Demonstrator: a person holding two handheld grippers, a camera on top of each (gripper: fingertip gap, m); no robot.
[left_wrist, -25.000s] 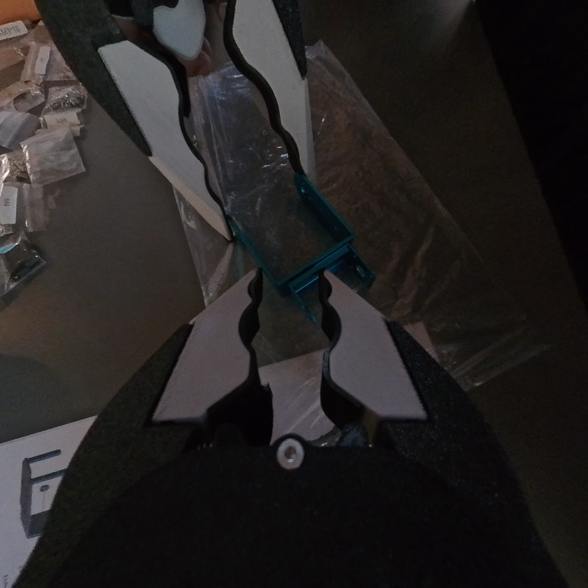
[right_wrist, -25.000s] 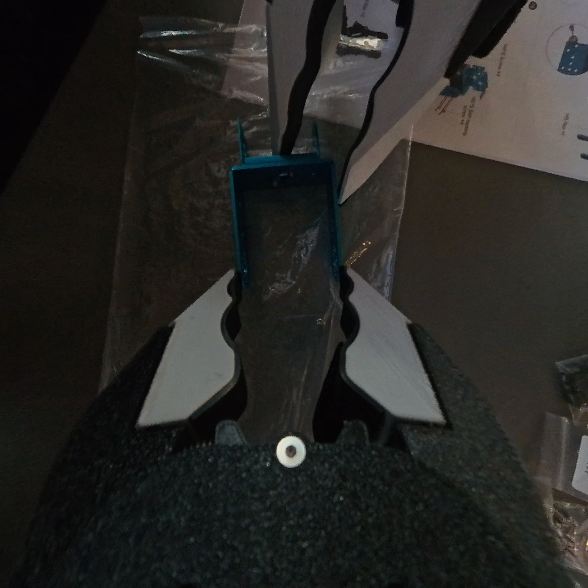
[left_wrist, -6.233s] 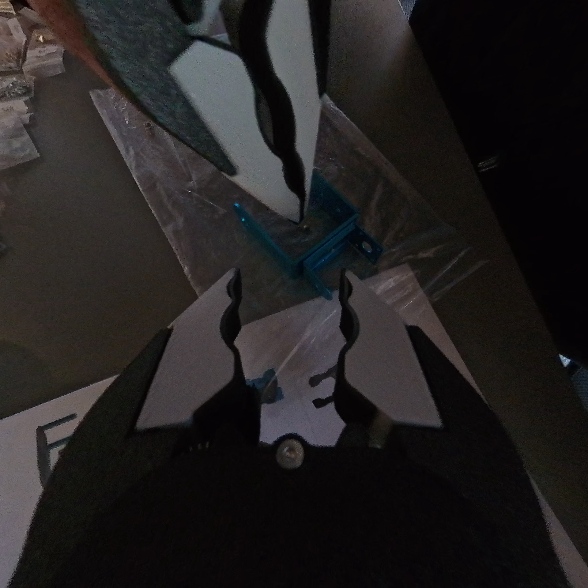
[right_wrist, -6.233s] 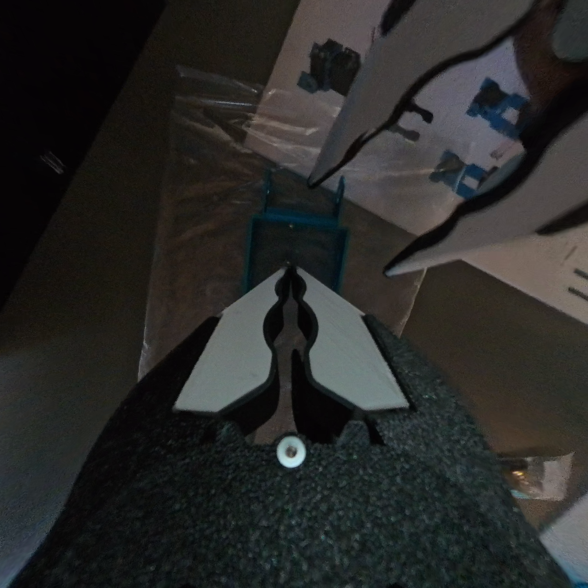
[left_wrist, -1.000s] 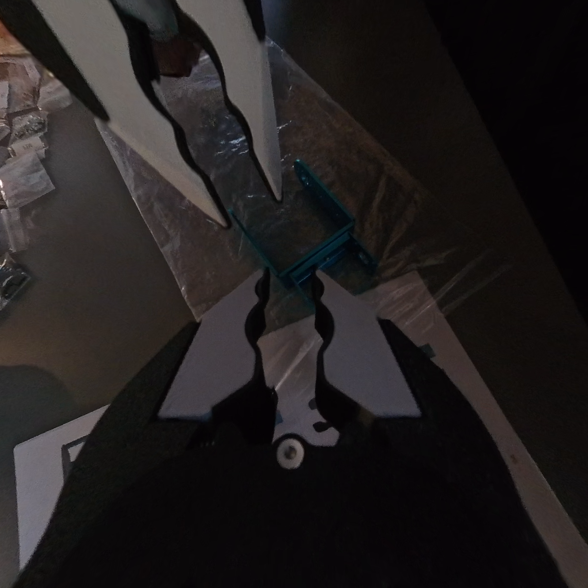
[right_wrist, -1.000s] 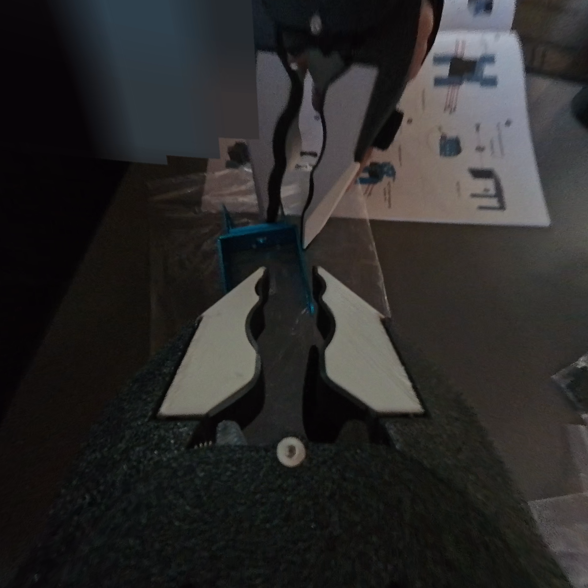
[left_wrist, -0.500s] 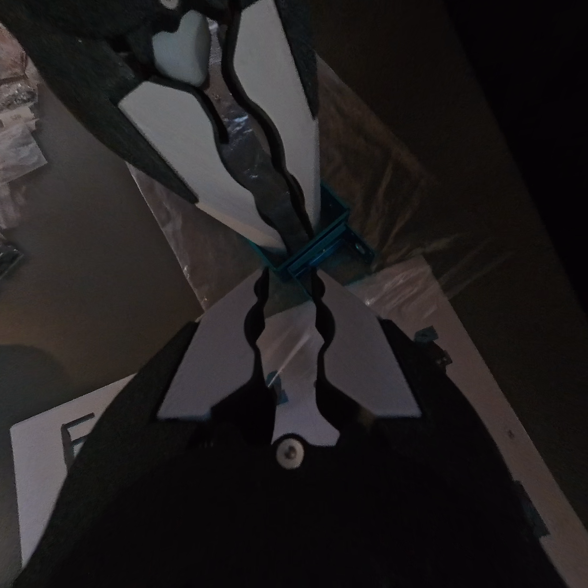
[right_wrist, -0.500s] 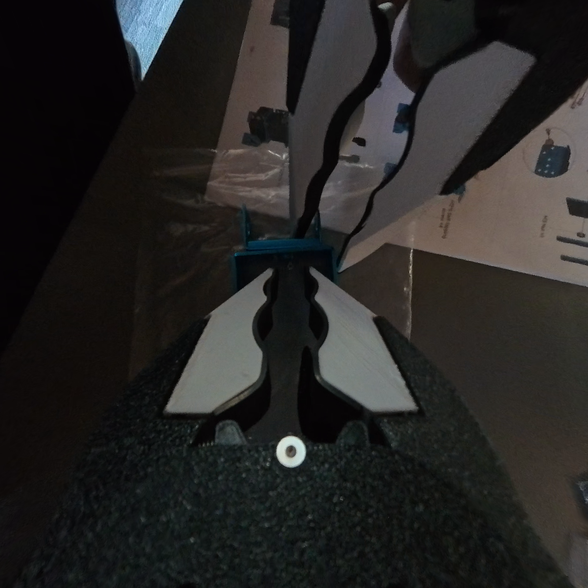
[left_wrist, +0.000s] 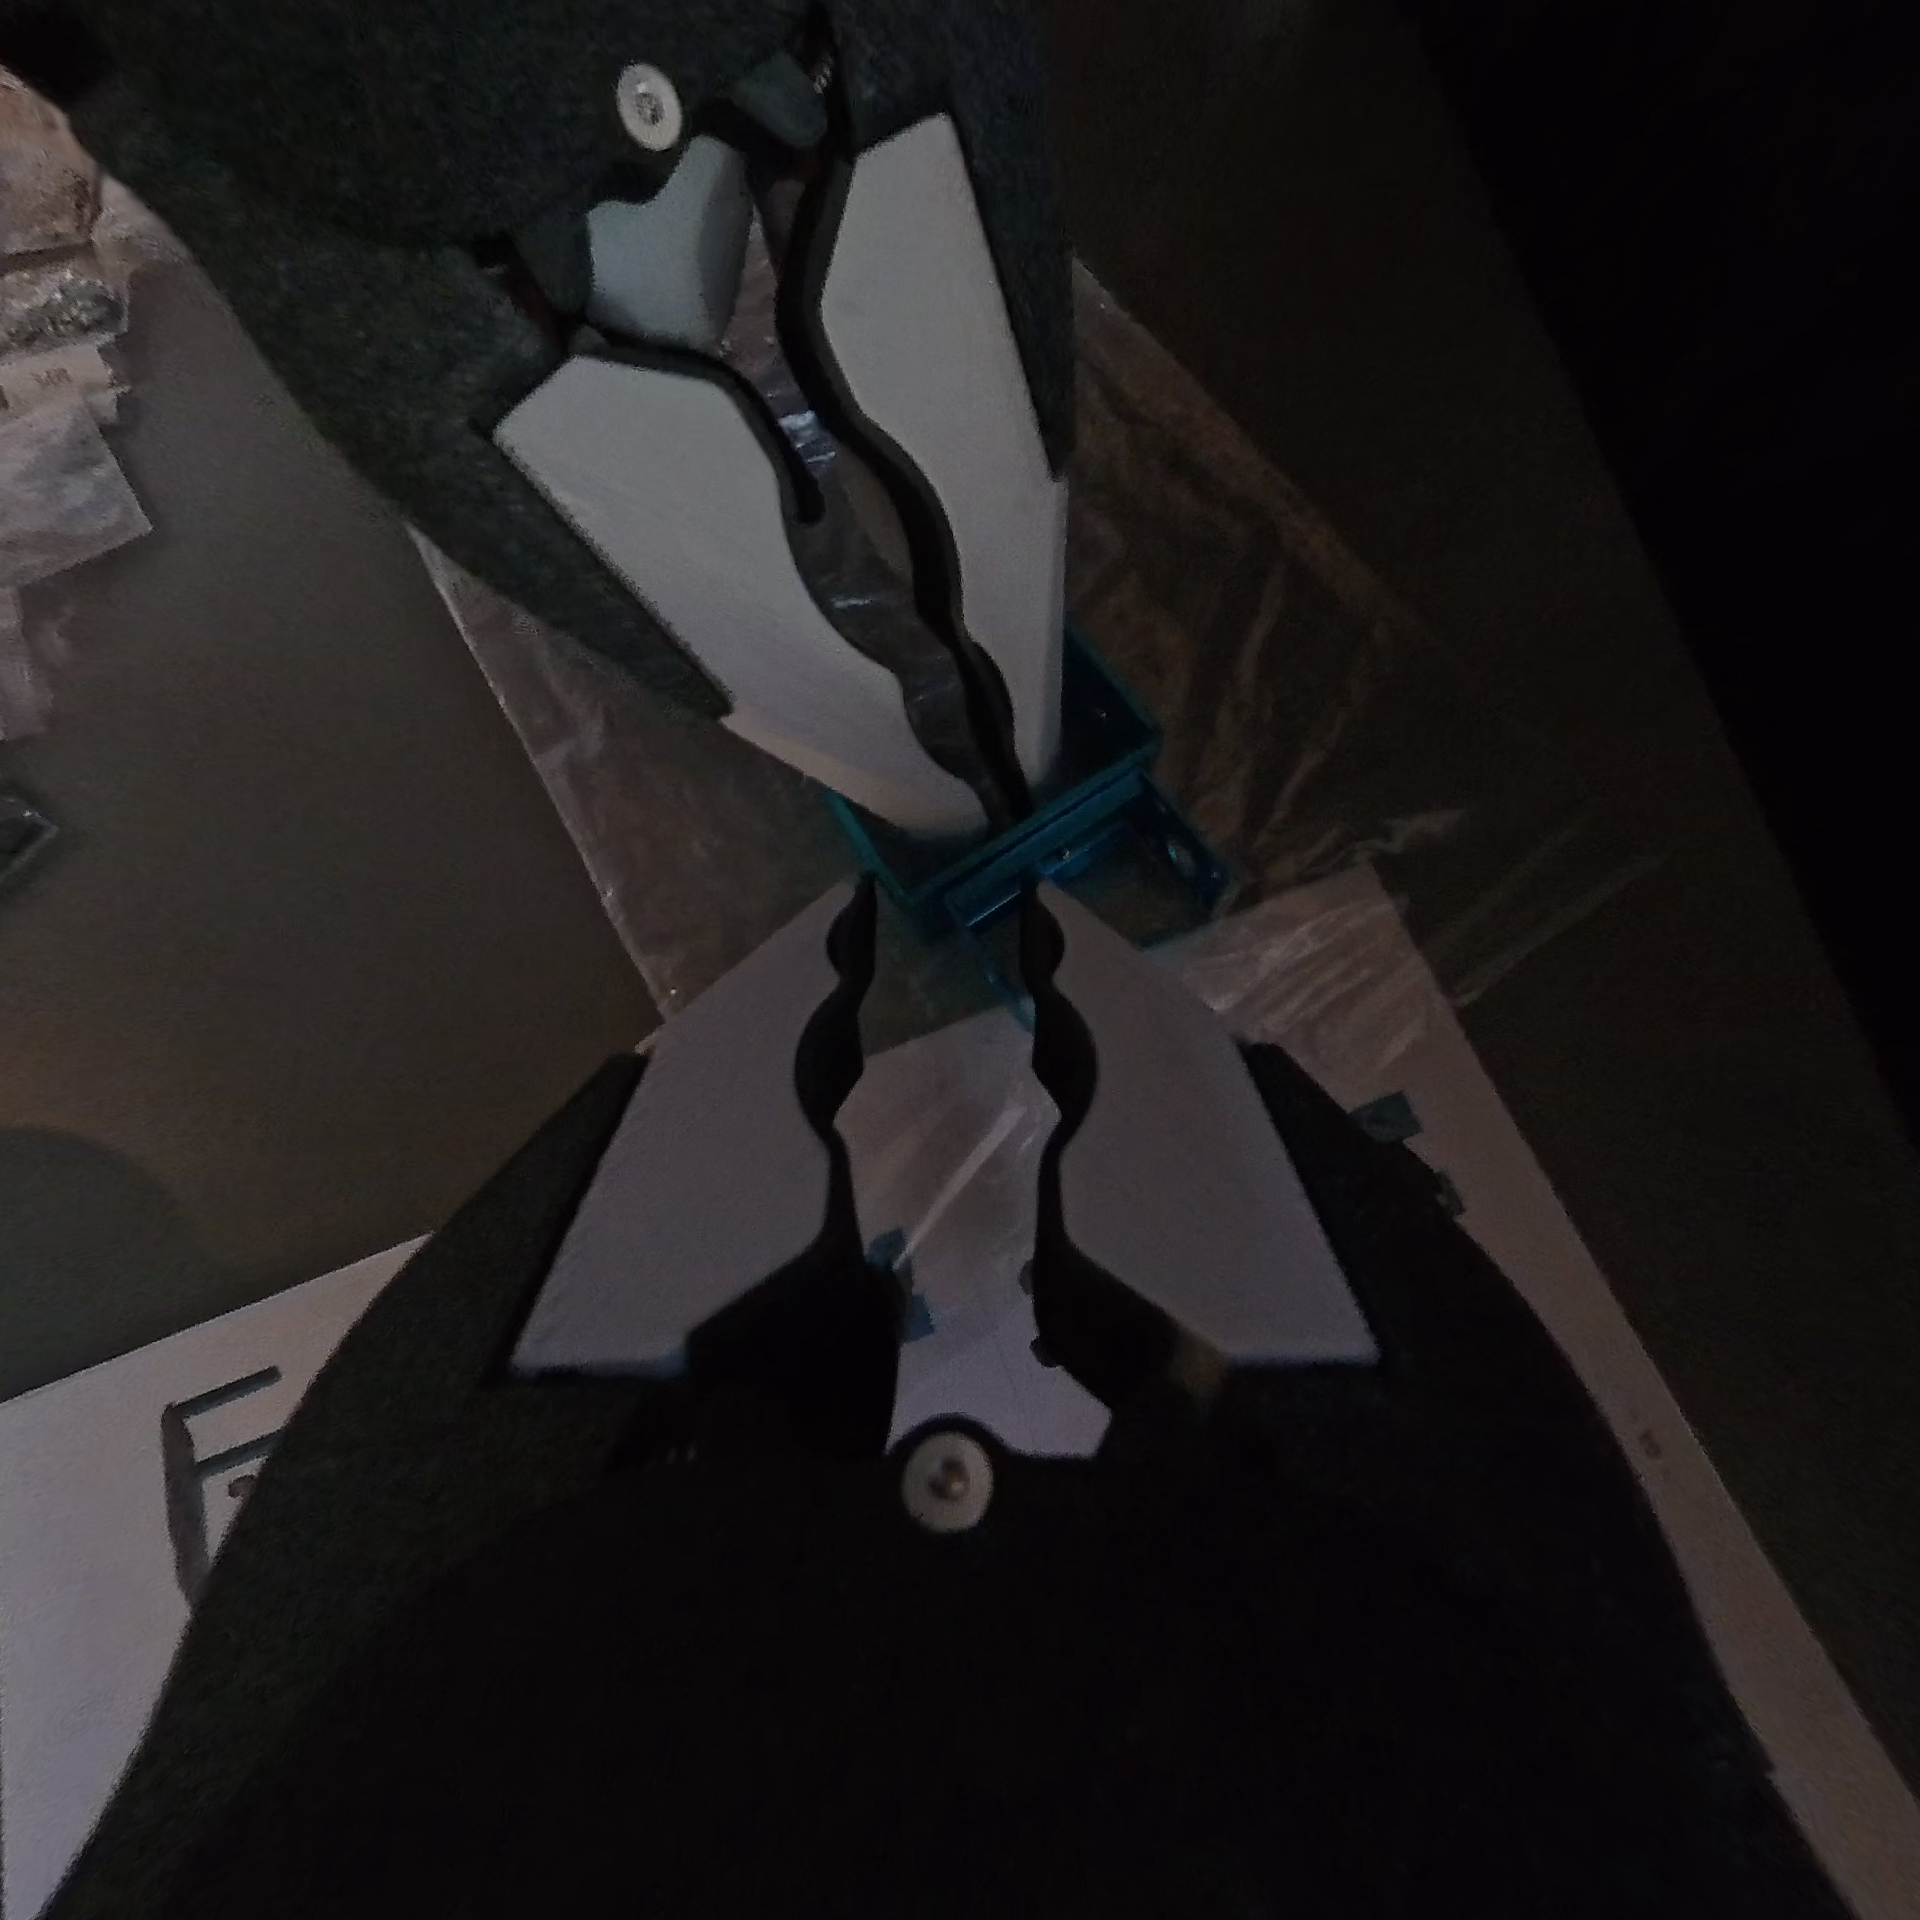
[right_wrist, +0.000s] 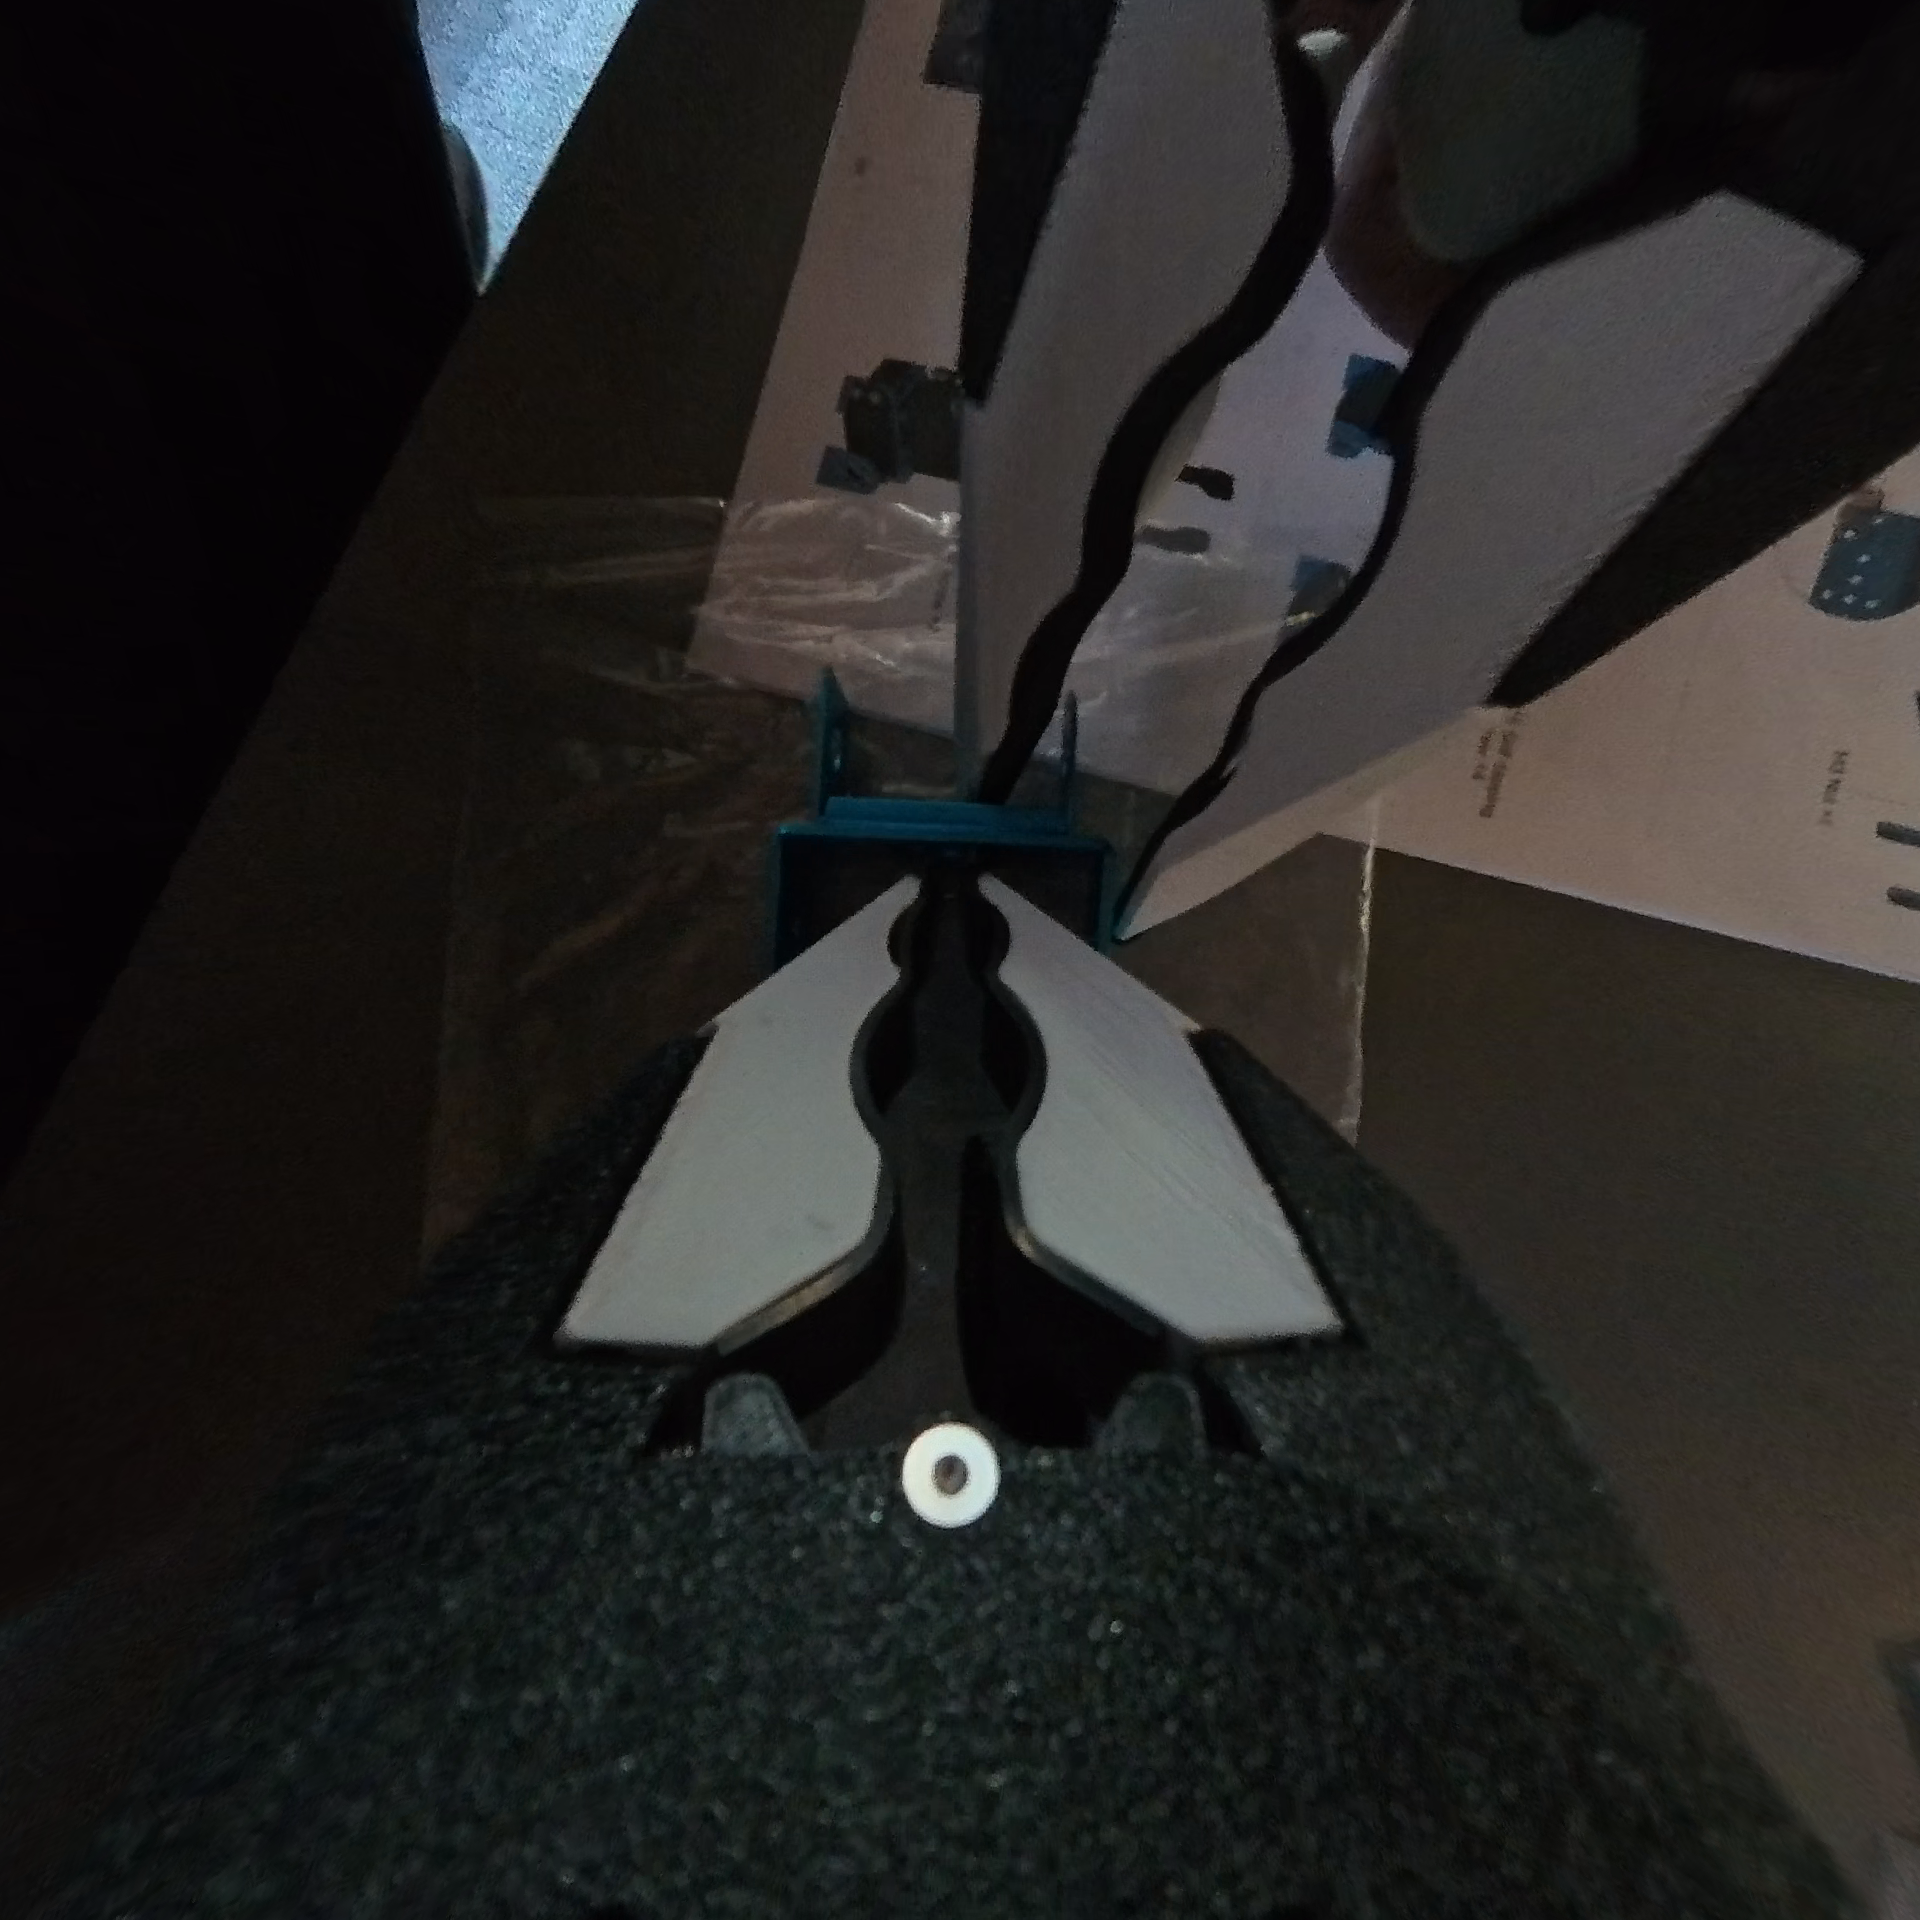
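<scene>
In the left wrist view we see, at the far left, some small clear bags (left_wrist: 52, 457) of parts on the dark table (left_wrist: 260, 831), and a white instruction sheet (left_wrist: 104, 1538) at the lower left. Moving to the middle, our left gripper (left_wrist: 951, 909) has its fingers apart with a clear gap, and nothing is held between them; its tips stand just before the teal metal bracket (left_wrist: 1023, 868). This bracket lies on a clear plastic sheet (left_wrist: 1299, 644) on the table. The right gripper (right_wrist: 948, 881) has its tips almost closed, inside the open frame of the bracket (right_wrist: 940, 836); whether they pinch anything, we cannot tell. To the right lies the same white sheet (right_wrist: 1662, 790).
</scene>
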